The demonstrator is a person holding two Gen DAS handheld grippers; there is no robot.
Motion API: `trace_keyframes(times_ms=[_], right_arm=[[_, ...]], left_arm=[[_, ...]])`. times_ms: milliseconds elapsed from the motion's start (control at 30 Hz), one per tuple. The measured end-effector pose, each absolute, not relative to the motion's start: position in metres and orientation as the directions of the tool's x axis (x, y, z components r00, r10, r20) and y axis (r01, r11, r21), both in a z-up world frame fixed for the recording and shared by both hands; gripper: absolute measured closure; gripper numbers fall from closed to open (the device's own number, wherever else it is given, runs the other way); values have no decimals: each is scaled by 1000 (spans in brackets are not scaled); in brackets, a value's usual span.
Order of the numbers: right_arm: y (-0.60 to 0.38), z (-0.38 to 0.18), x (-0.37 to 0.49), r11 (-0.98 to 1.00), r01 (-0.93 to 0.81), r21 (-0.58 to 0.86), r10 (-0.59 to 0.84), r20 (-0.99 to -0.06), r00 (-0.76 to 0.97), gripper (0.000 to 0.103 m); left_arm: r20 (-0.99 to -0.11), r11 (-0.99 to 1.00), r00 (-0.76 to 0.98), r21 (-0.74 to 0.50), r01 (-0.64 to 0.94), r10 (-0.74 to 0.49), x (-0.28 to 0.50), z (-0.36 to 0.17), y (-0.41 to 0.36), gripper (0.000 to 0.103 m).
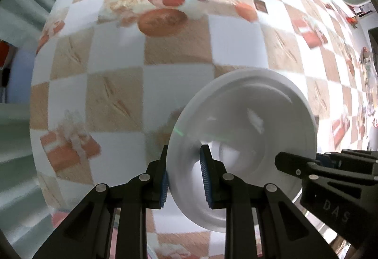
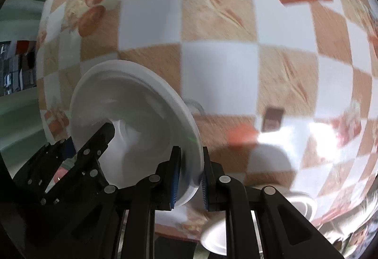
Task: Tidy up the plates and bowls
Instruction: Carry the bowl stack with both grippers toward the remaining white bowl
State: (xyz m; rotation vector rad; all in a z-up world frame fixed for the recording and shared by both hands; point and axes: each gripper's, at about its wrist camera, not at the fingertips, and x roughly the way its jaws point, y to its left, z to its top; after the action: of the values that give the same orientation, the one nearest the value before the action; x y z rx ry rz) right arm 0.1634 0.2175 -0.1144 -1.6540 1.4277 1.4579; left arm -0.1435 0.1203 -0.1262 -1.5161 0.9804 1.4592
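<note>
A white plate (image 1: 245, 131) hangs above the checked tablecloth (image 1: 132, 84), held by both grippers at once, one on each side of its rim.

Left gripper (image 1: 184, 176): jaws clamped on the plate's near-left rim, blue pads (image 1: 205, 178) pressing it front & back. Right gripper (image 2: 190, 178): same on the opposite edge, rim pinched between its blue pads (image 2: 175, 185).

Plate isn't flat on the cloth; it's tilted, concave side facing each cam. In the left wrist view it reads as an oval w/ long axis running from lower left to upper right; in the right wrist view the oval leans from upper left to lower right. Far rim points away from the cams toward the cloth.

Right gripper's black body (image 1: 330, 178) shows at right in the left view, left gripper's body (image 2: 78, 164) at left in the right view, so the two face each other across the plate.

More white dishes (image 2: 219, 237) sit low in the right view, partly hidden behind the fingers. Both views blurred.
</note>
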Motion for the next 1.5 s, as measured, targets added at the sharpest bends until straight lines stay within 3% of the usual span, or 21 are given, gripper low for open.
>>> trace_keyframes(times_ms=[500,1000,1500], right_arm=[[191,-125,188,-301,-911,283,-369,-915,-162,86],[213,-81,218,-282,-898,339,-290,-922,-257,86],[204,-52,315,-96,-945,312,-221,-933,-285,86]], left_arm=[[-1000,-396,16,-5,-918,-26,-121,-128,91,76],[-997,-367,-47,23,-930,57,-89,-60,64,76],[-993,-140,-8,-9,-990,121,-17,-27,96,76]])
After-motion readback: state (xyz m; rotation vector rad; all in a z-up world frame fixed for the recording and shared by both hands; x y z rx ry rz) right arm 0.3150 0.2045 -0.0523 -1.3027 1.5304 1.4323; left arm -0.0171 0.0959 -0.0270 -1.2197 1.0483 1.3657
